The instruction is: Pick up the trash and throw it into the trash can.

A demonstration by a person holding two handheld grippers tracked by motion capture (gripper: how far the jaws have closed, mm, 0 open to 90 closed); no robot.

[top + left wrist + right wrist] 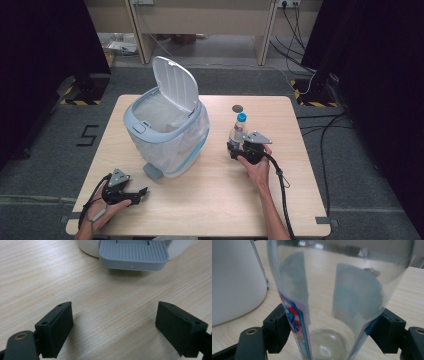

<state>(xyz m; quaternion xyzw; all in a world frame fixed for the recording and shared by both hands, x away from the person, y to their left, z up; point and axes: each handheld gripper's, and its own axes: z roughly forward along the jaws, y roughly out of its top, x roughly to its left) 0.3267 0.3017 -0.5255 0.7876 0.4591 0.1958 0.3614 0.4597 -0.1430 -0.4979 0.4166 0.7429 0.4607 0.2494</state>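
The right gripper (329,332) has its jaws closed against both sides of a clear plastic bottle (337,290) with a blue cap, standing upright on the table (210,200) just right of the white pedal bin (167,132), whose lid stands open. The left gripper (115,327) is spread wide, holding nothing, low over the table in front of the bin's grey pedal (133,253).

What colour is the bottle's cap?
Blue; the bottle's cap shows best in the high view.

Bottle (337,290) label blurred, unreadable
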